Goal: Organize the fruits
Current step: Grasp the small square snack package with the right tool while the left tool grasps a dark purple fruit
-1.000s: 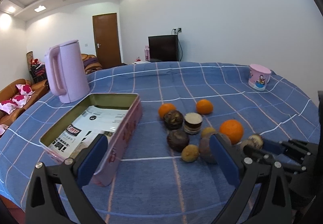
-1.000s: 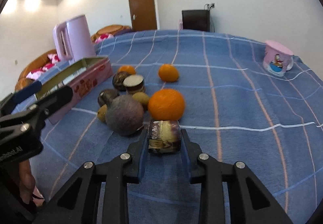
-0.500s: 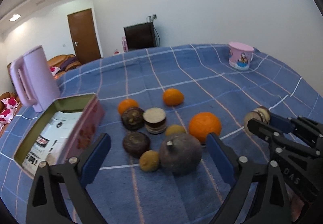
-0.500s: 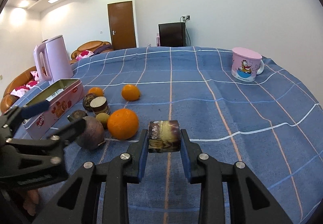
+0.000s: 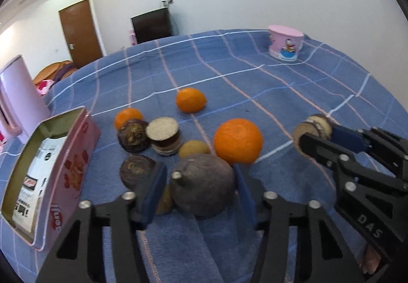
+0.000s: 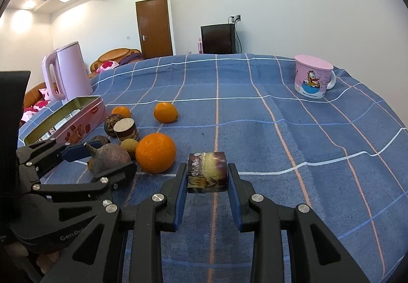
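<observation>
Two tools: left (image 5: 200, 187) straddles round matte fruit (image 5: 202, 184); right (image 6: 207, 178) clamps cylindrical chunk (image 6: 207, 172).

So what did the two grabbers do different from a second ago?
The left gripper swung right from over the pink tin, dropped toward the fruit pile and narrowed its fingers around the big dark round fruit; whether it squeezes yet is unclear. The right gripper kept its cut fruit chunk and lifted it off the cloth. The oranges, tin and mug stayed put.
</observation>
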Tool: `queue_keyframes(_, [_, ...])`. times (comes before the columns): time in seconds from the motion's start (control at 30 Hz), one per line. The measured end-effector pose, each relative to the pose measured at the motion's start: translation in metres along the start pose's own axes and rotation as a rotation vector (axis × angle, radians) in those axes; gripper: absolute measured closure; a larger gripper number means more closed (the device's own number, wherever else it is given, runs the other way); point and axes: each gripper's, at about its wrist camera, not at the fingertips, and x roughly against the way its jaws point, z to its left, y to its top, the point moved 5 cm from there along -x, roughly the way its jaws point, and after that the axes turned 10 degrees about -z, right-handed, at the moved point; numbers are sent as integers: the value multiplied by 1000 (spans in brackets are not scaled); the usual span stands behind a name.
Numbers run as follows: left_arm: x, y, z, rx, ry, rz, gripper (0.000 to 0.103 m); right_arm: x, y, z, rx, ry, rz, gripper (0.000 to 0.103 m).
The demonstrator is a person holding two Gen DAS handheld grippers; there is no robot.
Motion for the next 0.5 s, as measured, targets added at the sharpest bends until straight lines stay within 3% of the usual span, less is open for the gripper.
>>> queue_keyframes(0.5, [17,4,11,37,38,-105,50,9,4,3,9,16,-75,72])
